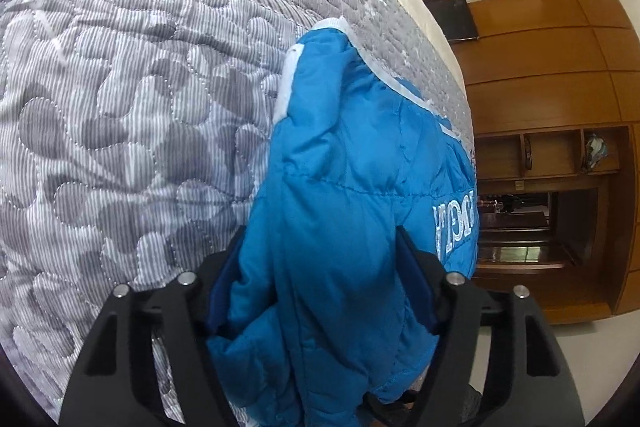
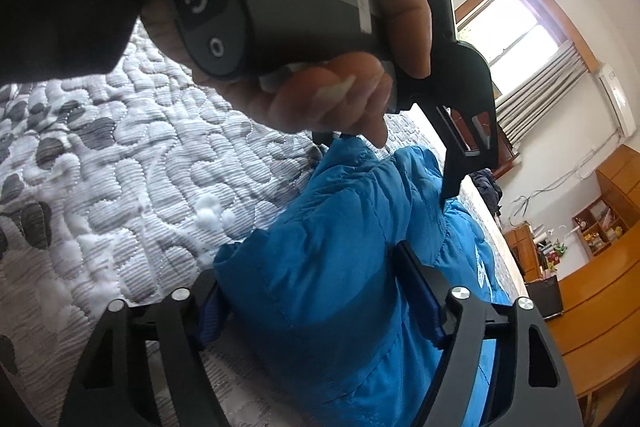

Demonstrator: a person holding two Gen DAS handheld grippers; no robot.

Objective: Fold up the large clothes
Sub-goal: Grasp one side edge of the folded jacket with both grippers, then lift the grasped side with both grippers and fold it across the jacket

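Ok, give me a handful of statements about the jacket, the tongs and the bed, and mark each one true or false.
1. The blue padded jacket lies on a grey patterned quilt. True.
2. The left tongs hang open with nothing between them. False: jacket fabric is bunched between their pads.
3. The right tongs have jacket fabric between their fingers. True.
4. The jacket is red. False: it is blue with white trim and white lettering.
5. The person's hand on the other handle shows in the right wrist view. True.
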